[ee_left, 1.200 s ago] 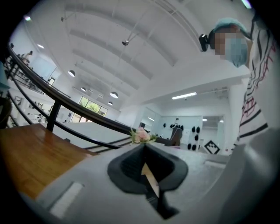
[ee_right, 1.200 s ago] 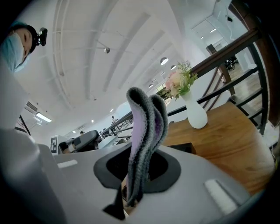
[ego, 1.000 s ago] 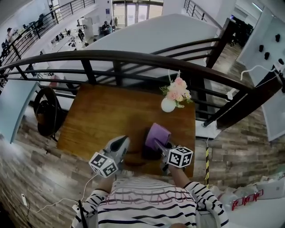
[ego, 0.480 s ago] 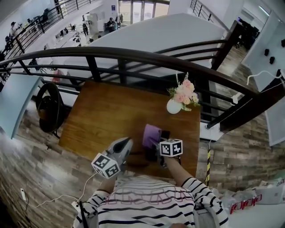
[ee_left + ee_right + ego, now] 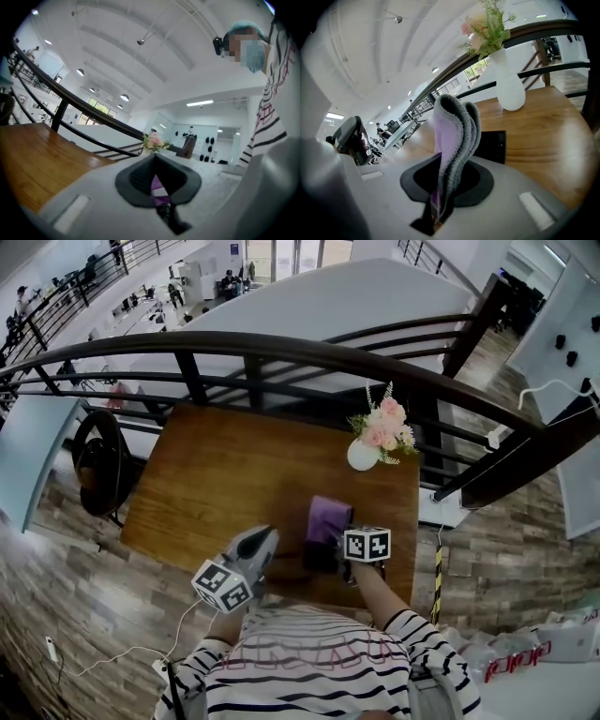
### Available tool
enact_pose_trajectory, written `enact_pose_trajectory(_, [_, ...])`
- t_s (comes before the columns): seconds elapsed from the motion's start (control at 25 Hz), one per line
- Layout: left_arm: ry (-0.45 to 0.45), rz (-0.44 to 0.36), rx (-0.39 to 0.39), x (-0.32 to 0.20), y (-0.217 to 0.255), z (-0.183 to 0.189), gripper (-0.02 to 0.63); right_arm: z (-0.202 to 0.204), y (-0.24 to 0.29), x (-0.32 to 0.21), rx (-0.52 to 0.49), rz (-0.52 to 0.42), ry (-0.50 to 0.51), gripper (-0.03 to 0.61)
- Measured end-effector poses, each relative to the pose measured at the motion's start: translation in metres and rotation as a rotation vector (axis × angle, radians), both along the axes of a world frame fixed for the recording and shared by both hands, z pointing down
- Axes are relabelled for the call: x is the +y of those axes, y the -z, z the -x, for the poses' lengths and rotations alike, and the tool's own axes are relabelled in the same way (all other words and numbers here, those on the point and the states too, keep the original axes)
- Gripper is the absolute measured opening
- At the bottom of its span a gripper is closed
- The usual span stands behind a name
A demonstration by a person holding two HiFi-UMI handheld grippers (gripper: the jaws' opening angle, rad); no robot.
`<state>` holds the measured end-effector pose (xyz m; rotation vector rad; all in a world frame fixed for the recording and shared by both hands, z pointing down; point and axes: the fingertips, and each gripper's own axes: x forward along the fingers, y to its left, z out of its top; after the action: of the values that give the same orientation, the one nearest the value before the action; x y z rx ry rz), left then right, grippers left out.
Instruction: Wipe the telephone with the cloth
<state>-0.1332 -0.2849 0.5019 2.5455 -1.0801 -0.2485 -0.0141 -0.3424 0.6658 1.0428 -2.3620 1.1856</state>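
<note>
A black telephone lies on the wooden table near its front edge; in the right gripper view the telephone lies flat just beyond the jaws. My right gripper is shut on a folded purple cloth, which covers most of the telephone from above. In its own view the cloth stands up out of the right gripper. My left gripper hovers just left of the telephone with its jaws together and nothing between them; the left gripper points toward the purple cloth.
A white vase of pink flowers stands at the table's far right corner, and the same vase sits behind the telephone. A dark curved railing runs along the table's far side. A black chair stands left of the table.
The right gripper has carried the cloth a little farther from the person across the telephone. The left gripper has stayed where it was.
</note>
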Motion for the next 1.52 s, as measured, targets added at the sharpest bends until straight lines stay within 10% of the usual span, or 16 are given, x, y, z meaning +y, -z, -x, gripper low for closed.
enact_pose_trajectory(0.68, [-0.05, 0.007, -0.006, 0.022, -0.002, -0.039, 0.0, -0.116, -0.005, 0.019, 0.057, -0.004, -0.192, 0.051])
enact_pose_trajectory(1.12, [0.03, 0.016, 0.002, 0.038, -0.007, -0.02, 0.0, -0.025, 0.018, 0.046, -0.098, -0.074, -0.026, 0.049])
enact_pose_trajectory(1.52, [0.113, 0.031, 0.007, 0.054, -0.011, 0.007, 0.0, 0.032, -0.013, 0.051, -0.033, -0.025, 0.096, 0.049])
